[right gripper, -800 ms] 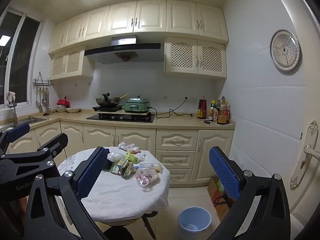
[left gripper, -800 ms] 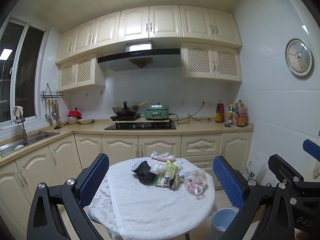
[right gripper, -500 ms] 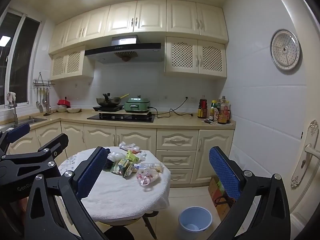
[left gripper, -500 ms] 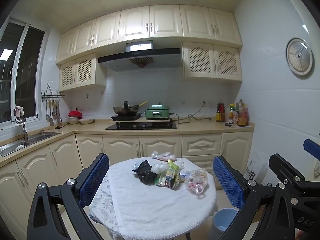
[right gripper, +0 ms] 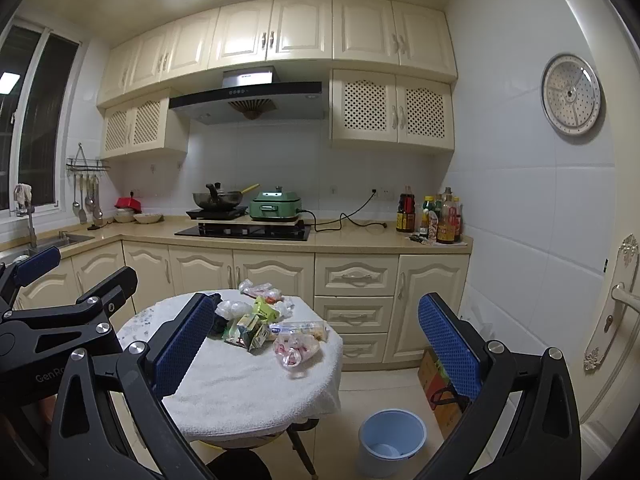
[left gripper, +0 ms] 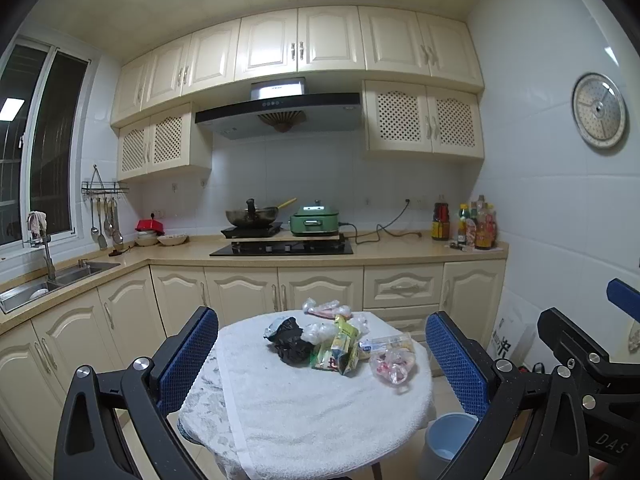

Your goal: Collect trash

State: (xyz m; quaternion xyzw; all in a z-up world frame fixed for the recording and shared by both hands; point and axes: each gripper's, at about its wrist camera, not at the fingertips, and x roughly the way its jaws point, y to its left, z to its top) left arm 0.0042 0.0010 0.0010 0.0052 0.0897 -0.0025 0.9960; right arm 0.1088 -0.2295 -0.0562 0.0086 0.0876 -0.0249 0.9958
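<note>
Left wrist view: the left gripper (left gripper: 322,354) has its blue-padded fingers (left gripper: 188,358) spread wide, nothing between them. The trash pile (left gripper: 338,340), a black bag, green cartons and clear wrappers, lies on the far half of the round table (left gripper: 304,412) under a white towel. A blue bin (left gripper: 446,438) stands on the floor just right of the table.

Right wrist view: the right gripper (right gripper: 316,350) is likewise spread and empty. Trash pile (right gripper: 266,326) on the table (right gripper: 240,392); bin (right gripper: 392,436) at lower right, apart from it.
</note>
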